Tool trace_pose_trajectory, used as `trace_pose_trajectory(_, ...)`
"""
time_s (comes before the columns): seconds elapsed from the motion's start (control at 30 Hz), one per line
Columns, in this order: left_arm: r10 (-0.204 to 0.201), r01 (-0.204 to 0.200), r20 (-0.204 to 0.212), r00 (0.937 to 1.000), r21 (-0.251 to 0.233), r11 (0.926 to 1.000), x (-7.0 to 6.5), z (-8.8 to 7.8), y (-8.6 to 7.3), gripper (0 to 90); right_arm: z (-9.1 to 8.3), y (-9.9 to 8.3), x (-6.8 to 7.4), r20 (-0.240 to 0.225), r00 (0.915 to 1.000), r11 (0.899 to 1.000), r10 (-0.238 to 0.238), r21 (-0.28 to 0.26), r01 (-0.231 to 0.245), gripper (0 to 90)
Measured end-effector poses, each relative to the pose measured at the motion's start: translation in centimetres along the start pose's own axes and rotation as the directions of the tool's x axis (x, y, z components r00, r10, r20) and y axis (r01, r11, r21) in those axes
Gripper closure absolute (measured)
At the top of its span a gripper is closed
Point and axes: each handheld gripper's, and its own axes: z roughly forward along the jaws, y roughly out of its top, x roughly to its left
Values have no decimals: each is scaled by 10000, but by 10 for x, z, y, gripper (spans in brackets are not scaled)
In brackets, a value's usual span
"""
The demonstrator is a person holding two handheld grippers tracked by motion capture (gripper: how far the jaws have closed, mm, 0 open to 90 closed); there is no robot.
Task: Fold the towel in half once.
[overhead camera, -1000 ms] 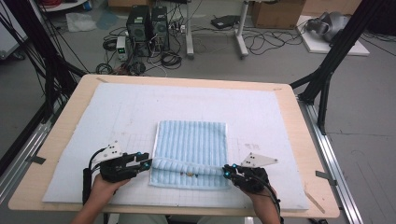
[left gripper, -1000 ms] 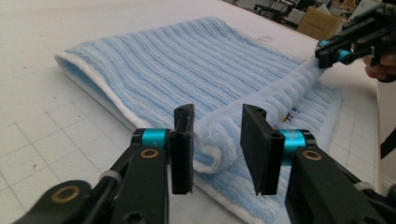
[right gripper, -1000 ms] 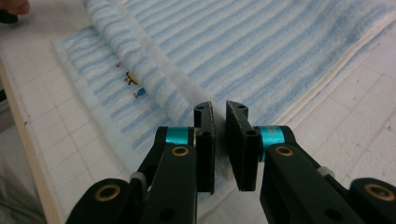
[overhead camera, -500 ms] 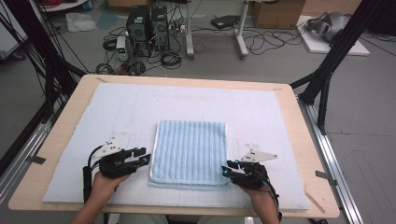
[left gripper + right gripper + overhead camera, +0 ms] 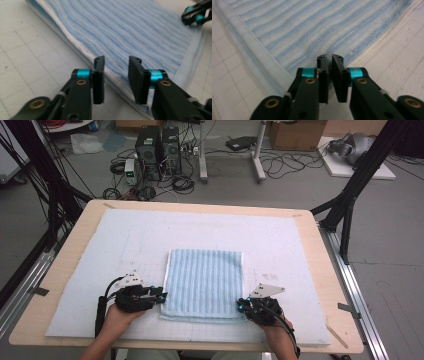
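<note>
A blue-and-white striped towel (image 5: 205, 280) lies folded flat on the mat. My left gripper (image 5: 164, 296) is at its near left corner. In the left gripper view my left gripper (image 5: 116, 63) has just been closing; its jaws stand apart over the towel's (image 5: 130, 27) white hem without pinching it. My right gripper (image 5: 240, 305) rests at the near right corner. In the right gripper view my right gripper (image 5: 329, 58) is shut, its tips at the edge of the towel (image 5: 312, 27), with nothing seen between them. The right gripper (image 5: 196, 13) also shows across the towel.
A white gridded mat (image 5: 125, 245) covers the wooden table (image 5: 320, 270). Black frame posts (image 5: 350, 205) stand at the table's sides. Computer cases (image 5: 157, 145), cables and a cardboard box (image 5: 295, 132) are on the floor beyond.
A second ago the towel's near edge was bunched up between the two grippers. It now lies flat, and both grippers sit at its near corners.
</note>
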Motion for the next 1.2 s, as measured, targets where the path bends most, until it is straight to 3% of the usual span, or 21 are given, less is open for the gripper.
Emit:
trace_pose_trajectory(0.07, 391, -387, -202, 9990, 207, 9990, -4, 2, 1, 844, 0, 1, 2, 64, 9999, 9999, -122, 10, 122, 872)
trace_pose_trajectory(0.2, 437, -437, -70, 9990, -104, 9990, -6, -2, 1, 875, -4, 1, 1, 14, 10000, 9997, -87, -209, 87, 873)
trace_pose_trajectory(0.4, 62, -16, 511, 9987, -903, 9959, -3, -18, 4, 875, -14, 3, 1, -61, 10000, 9984, -38, -558, 35, 874)
trace_pose_trajectory(0.57, -35, 147, 914, 9958, -1228, 9923, -5, -26, 5, 876, -25, 7, 2, -265, 9996, 9970, -6, -779, -14, 877)
trace_pose_trajectory(0.67, -165, 266, 1041, 9944, -962, 9950, -5, -26, 3, 876, -30, 8, 3, -408, 9991, 9989, -67, -460, 48, 876)
trace_pose_trajectory(0.73, -370, 429, 880, 9954, -661, 9969, -3, -23, 1, 875, -27, 5, 4, -353, 9993, 9999, -105, -35, 104, 860)
trace_pose_trajectory(0.8, -441, 463, 401, 9982, -559, 9974, -2, -20, -1, 838, -20, 1, 4, -20, 9999, 9995, -135, 299, 136, 742)
trace_pose_trajectory(0.83, -404, 412, 168, 9990, -522, 9978, -2, -19, 0, 745, -18, 0, 3, 154, 9999, 9996, -9, 271, 4, 718)
trace_pose_trajectory(0.93, -322, 316, -44, 9995, -1110, 9933, -2, -20, 3, 620, -21, 4, 2, 82, 9999, 9993, 104, -373, -100, 718)
trace_pose_trajectory(1.03, -140, 120, -128, 9998, -1443, 9895, -2, -18, 8, 615, -17, 7, 7, -358, 9992, 9970, -186, -752, 159, 736)
trace_pose_trajectory(1.13, 58, -41, 126, 9999, -1344, 9909, -6, -13, 10, 618, -5, 7, 12, -856, 9957, 9986, -352, -432, 316, 745)
trace_pose_trajectory(1.2, 240, -225, 119, 9996, -1134, 9933, -8, -8, 9, 619, 3, 5, 16, -780, 9943, 9972, -729, 129, 741, 744)
